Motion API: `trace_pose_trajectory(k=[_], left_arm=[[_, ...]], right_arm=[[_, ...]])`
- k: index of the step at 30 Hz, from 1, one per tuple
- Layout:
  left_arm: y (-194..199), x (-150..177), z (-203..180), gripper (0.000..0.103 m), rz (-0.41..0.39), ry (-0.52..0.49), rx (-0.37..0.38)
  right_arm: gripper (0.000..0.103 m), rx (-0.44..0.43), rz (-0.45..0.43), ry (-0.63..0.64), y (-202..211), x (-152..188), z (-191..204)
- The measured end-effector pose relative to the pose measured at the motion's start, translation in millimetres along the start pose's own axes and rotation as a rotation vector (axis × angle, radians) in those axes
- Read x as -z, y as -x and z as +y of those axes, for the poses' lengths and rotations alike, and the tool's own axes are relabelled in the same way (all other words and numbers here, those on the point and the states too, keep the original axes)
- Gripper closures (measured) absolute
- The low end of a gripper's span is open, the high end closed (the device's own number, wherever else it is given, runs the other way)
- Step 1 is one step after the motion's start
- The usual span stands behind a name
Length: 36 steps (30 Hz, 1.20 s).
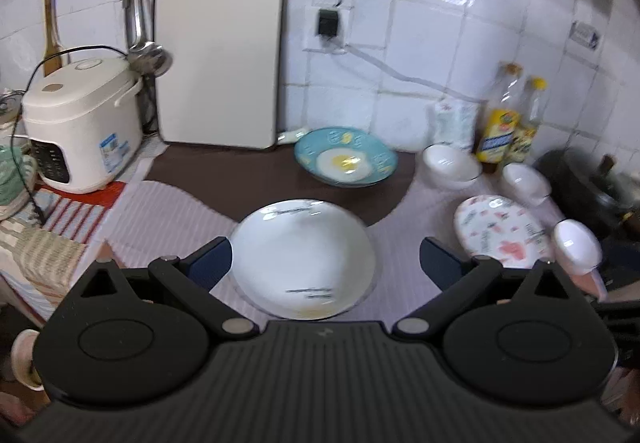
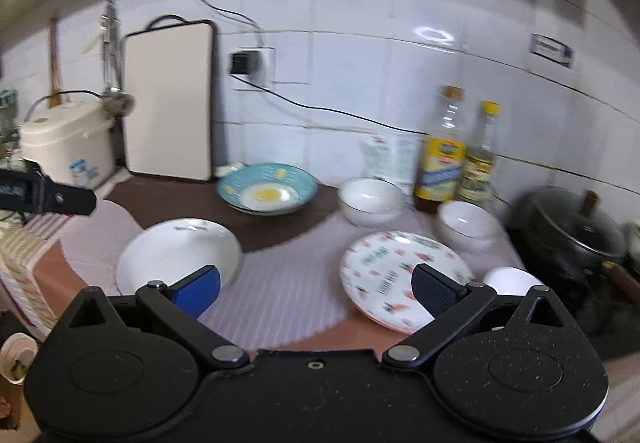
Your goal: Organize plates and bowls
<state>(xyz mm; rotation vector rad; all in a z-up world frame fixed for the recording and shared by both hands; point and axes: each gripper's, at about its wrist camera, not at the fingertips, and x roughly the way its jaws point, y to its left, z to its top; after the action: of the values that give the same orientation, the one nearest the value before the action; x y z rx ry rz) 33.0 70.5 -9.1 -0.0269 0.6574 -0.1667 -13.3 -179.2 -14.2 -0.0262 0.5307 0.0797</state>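
Round white ceramic plate with thin dark lettering (image 1: 304,257) sat lower centre of the left wrist frame, flat on the pink ribbed mat (image 1: 168,219) over the desk. Likely stiff, glazed, slippery, breakable; best taken at the raised rim, one finger above and one under the lip, not across the face. Left gripper (image 1: 325,263) hovered over it, fingers spread wide either side, touching nothing. Right gripper (image 2: 316,285) also wide open and empty, above the mat between the white plate (image 2: 178,255) and a round white plate with pink floral print (image 2: 400,275) at lower right. Teal round plate with fried-egg design (image 1: 346,157) further back, centre, seemingly stacked on another. Three small white ceramic bowls (image 2: 370,201) (image 2: 468,225) (image 2: 512,281) at right, light, probably nestable. Beyond: white cutting board (image 1: 218,59) leaning on the tiles, white rice cooker (image 1: 78,123) left, two oil bottles (image 2: 442,151) right, dark pot (image 2: 576,231) far right.
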Motion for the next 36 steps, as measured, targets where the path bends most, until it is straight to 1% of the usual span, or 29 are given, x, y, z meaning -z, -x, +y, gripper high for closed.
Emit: trace_pose_trajectory(k=[1,3,4,8,10,11,13,14,16,17,18,21,22,23,24,25,26,27,28,29,30,31,32,34,36], left_arm=[[-5,1,5,0.003,0.012,-0.01,-0.019],[-16,2,16,0.004,0.029,-0.026,-0.036],[-21,3,21,0.005,0.038,-0.028,-0.043],[-47,8,34,0.005,0.07,-0.058,-0.081],[-61,11,39,0.005,0.081,-0.08,-0.094],[-70,13,42,0.005,0.09,-0.085,-0.097],[-88,17,50,0.014,0.116,-0.075,-0.096],[-100,19,55,0.016,0.132,-0.071,-0.094],[-119,24,62,0.026,0.161,-0.072,-0.109],[-131,26,65,0.028,0.176,-0.078,-0.121],[-141,29,67,0.032,0.19,-0.082,-0.128],[-169,34,76,0.039,0.237,-0.073,-0.14],[-175,36,79,0.043,0.249,-0.065,-0.143],[-184,38,82,0.044,0.265,-0.051,-0.147],[-189,40,85,0.05,0.276,-0.041,-0.147],[-194,42,86,0.057,0.281,-0.036,-0.146],[-195,43,86,0.059,0.28,-0.036,-0.141],[-196,44,85,0.066,0.269,-0.039,-0.124],[-196,45,83,0.072,0.267,-0.047,-0.109],[-196,45,81,0.074,0.268,-0.059,-0.1],[-197,44,80,0.077,0.27,-0.068,-0.098],[-197,44,79,0.079,0.272,-0.073,-0.094],[-198,43,78,0.079,0.278,-0.072,-0.087],[-201,43,80,0.079,0.29,-0.053,-0.069],[-206,43,84,0.079,0.3,-0.01,-0.048]], right_arm=[[0.0,-0.041,-0.025,-0.009,-3,1,1],[0.0,-0.157,-0.084,-0.042,-11,5,1],[0.0,-0.197,-0.093,-0.054,-19,5,3],[0.0,-0.242,-0.053,-0.038,-57,2,22],[0.0,-0.261,-0.018,-0.05,-77,4,27],[0.002,-0.28,0.01,-0.066,-91,6,30],[0.007,-0.298,0.048,-0.09,-110,13,33],[0.008,-0.307,0.058,-0.092,-117,16,36],[0.011,-0.319,0.086,-0.092,-137,24,42],[0.012,-0.322,0.098,-0.096,-145,27,44],[0.013,-0.322,0.111,-0.104,-154,30,45],[0.018,-0.319,0.151,-0.137,-180,43,47],[0.022,-0.313,0.169,-0.154,-190,47,48],[0.025,-0.313,0.181,-0.173,-197,50,48],[0.028,-0.315,0.197,-0.194,-203,54,48],[0.037,-0.314,0.211,-0.209,-209,55,48],[0.044,-0.321,0.22,-0.222,-213,57,48],[0.047,-0.328,0.227,-0.228,-216,58,49],[0.054,-0.333,0.231,-0.232,-218,59,50],[0.061,-0.339,0.237,-0.234,-220,59,50],[0.065,-0.346,0.241,-0.235,-222,60,51],[0.073,-0.352,0.247,-0.235,-223,60,51],[0.079,-0.354,0.255,-0.237,-225,60,51],[0.08,-0.365,0.261,-0.253,-227,60,50],[0.08,-0.367,0.263,-0.257,-228,60,50]])
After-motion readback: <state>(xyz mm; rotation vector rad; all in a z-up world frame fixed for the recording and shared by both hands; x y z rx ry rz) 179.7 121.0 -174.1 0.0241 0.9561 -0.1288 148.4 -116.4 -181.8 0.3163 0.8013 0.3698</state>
